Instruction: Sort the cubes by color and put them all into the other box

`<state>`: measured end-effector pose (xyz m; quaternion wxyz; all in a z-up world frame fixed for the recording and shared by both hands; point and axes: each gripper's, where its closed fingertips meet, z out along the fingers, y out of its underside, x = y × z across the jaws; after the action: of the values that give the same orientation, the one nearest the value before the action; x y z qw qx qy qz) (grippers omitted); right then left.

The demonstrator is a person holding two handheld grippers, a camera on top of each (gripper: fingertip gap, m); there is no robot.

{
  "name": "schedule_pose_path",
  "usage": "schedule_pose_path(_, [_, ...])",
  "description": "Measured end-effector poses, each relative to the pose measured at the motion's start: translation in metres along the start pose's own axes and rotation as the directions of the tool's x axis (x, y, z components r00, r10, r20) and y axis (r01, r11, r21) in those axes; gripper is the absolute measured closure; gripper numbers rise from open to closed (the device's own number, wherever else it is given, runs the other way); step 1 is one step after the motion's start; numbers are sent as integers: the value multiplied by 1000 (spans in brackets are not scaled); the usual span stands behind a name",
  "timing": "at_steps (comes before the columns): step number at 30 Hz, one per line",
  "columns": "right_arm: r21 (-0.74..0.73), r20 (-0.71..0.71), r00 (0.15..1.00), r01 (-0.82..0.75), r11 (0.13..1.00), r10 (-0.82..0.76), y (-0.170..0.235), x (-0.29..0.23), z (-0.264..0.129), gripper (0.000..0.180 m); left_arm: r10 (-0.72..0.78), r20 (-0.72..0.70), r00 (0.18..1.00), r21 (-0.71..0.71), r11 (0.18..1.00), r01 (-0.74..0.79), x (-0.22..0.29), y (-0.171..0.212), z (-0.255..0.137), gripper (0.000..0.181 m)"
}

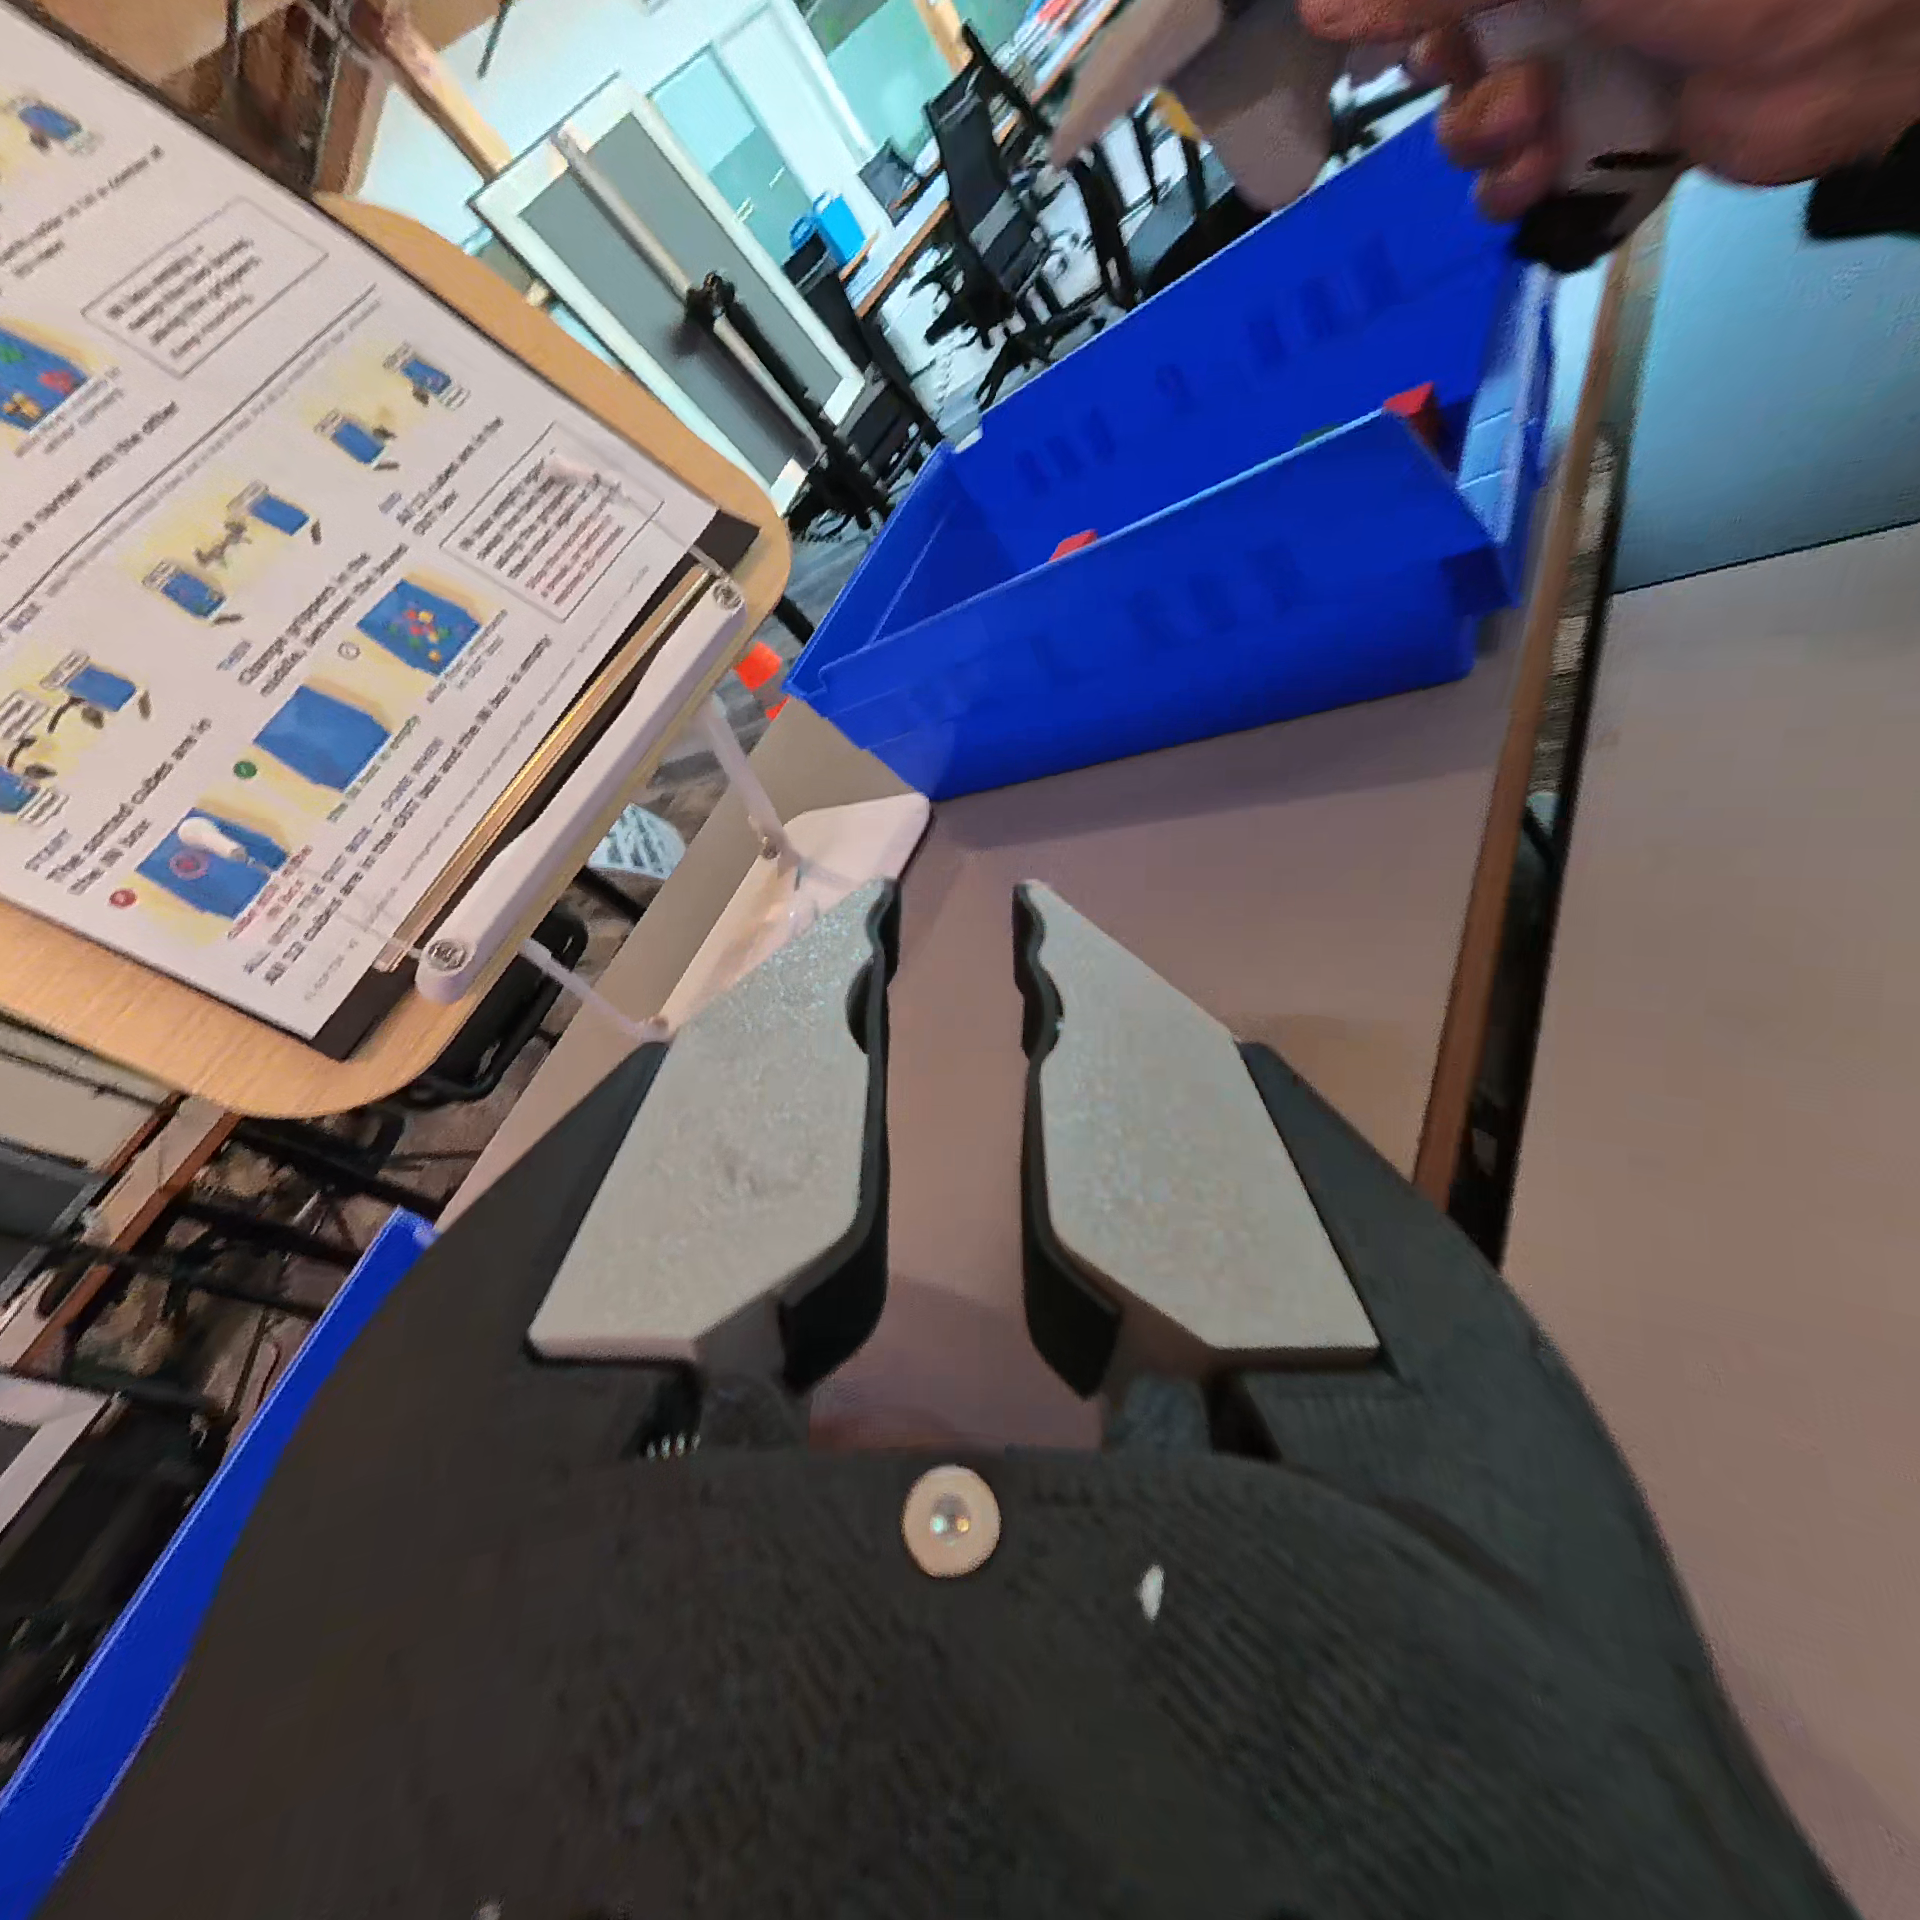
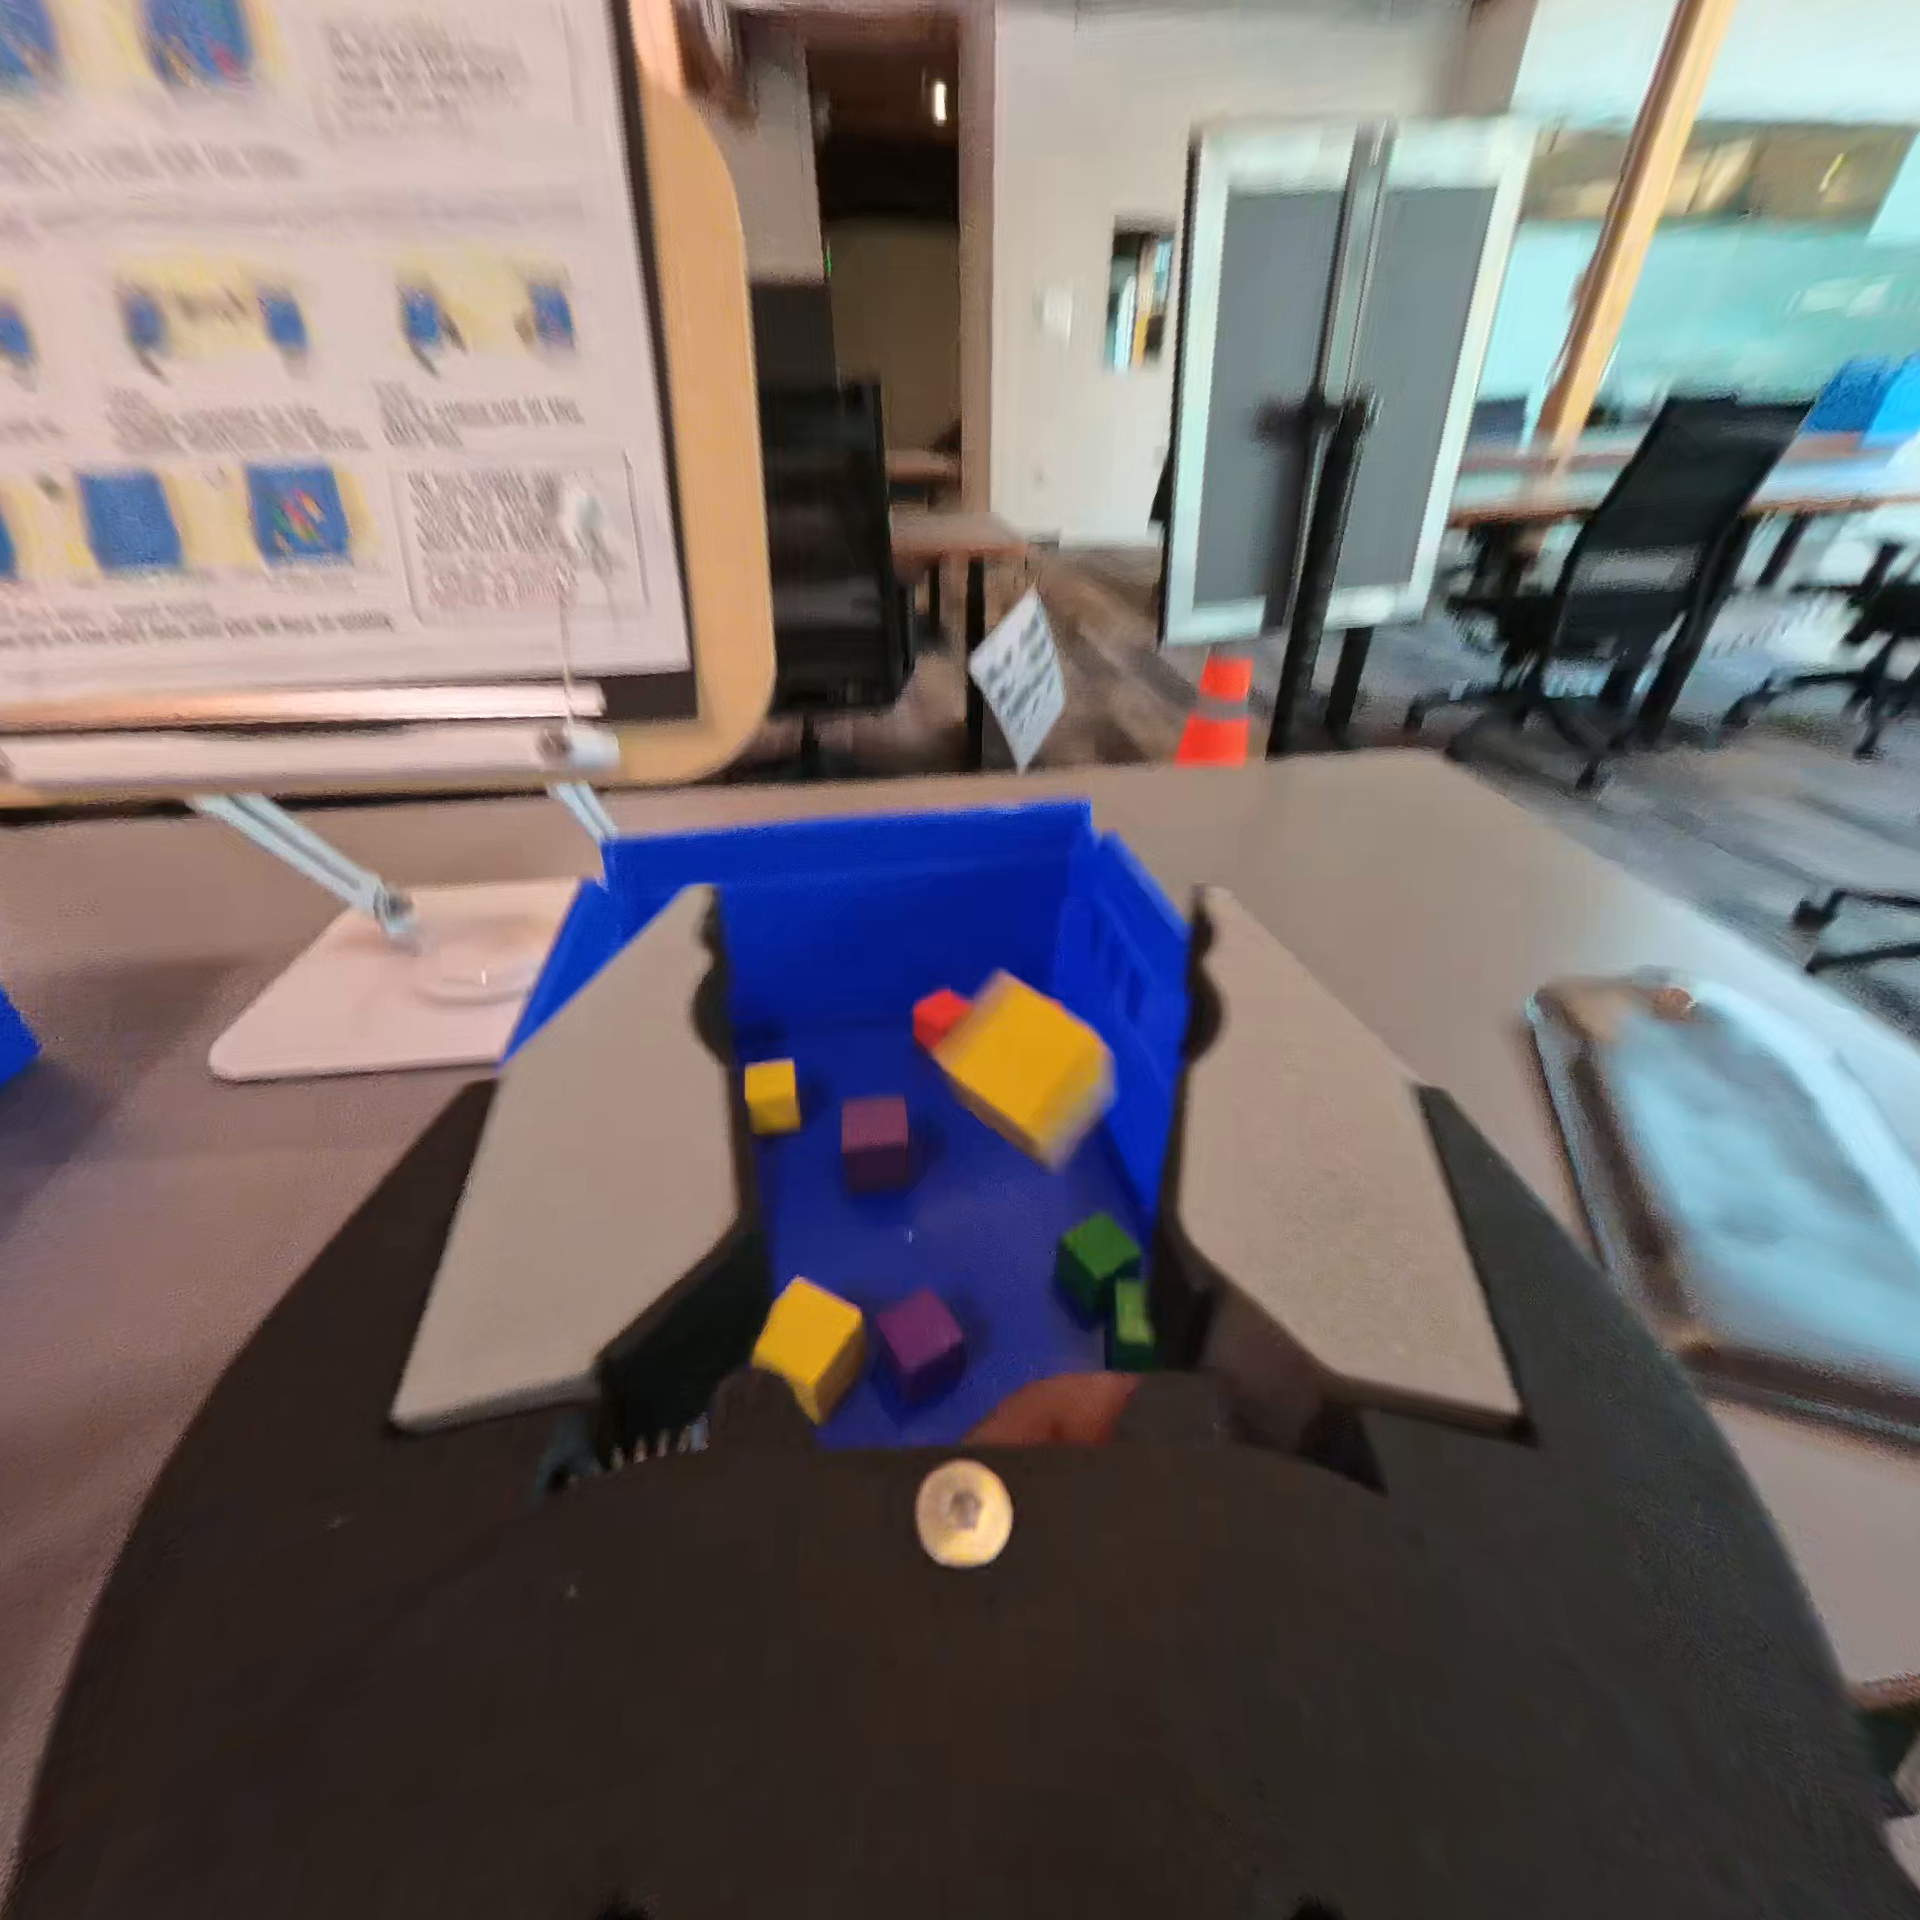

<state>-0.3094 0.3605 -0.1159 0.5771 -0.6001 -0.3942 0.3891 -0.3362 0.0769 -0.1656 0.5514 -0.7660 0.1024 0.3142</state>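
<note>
In the right wrist view my right gripper (image 2: 956, 904) is open above a blue box (image 2: 894, 894). A blurred yellow cube (image 2: 1023, 1065) hangs in the air between the fingers, touching neither. On the box floor lie two yellow cubes (image 2: 808, 1345), two purple cubes (image 2: 875, 1141), green cubes (image 2: 1096, 1262) and a red cube (image 2: 938, 1016). In the left wrist view my left gripper (image 1: 954, 899) is open and empty over bare table. The same blue box (image 1: 1143, 665) lies ahead with red cubes (image 1: 1413, 400) showing. A hand (image 1: 1662, 83) holds the right gripper above its far end.
A second blue box edge (image 1: 208, 1558) is at my lower left. An instruction board (image 1: 312, 520) on a white stand (image 1: 852, 842) stands at the left. The table edge (image 1: 1507, 831) runs along the right. A clear shiny object (image 2: 1714, 1174) lies right of the box.
</note>
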Motion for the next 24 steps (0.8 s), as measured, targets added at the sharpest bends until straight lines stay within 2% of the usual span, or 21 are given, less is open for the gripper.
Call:
schedule_pose_path(2, [-100, 75, 994, -68, 993, 76, 17, -4, 8, 78, -21, 67, 998, -37, 999, 23, -14, 7, 1, 159])
schedule_pose_path(4, [-85, 140, 983, -105, 991, 116, 14, -17, 7, 75, -89, 147, 985, -45, 994, 96, -34, 12, -4, 157])
schedule_pose_path(6, [-31, 142, 985, -90, 995, 93, 5, -23, 3, 78, -220, 242, 945, -14, 973, 230, -63, 16, -15, 157])
schedule_pose_path(9, [67, 152, 987, -64, 996, 53, -11, -33, -6, 93, -380, 441, 813, 18, 910, 415, -117, 43, -48, 157])
schedule_pose_path(12, [78, 176, 984, -42, 996, 28, -12, -45, -8, 96, -384, 643, 663, -6, 863, 506, -162, 86, -89, 150])
schedule_pose_path(15, [70, 207, 978, -32, 997, 17, -11, -56, -8, 97, -382, 774, 505, 13, 807, 591, -190, 124, -122, 144])
schedule_pose_path(16, [67, 215, 976, -28, 997, 13, -10, -60, -8, 97, -390, 798, 460, 15, 776, 630, -194, 137, -127, 141])
schedule_pose_path(18, [58, 229, 973, -15, 998, 2, -8, -66, -8, 96, -400, 813, 424, -8, 720, 694, -194, 158, -128, 125])
schedule_pose_path(24, [65, 257, 966, -2, 998, -14, -9, -76, -10, 96, -414, 854, 315, -14, 587, 809, -189, 200, -125, 123])
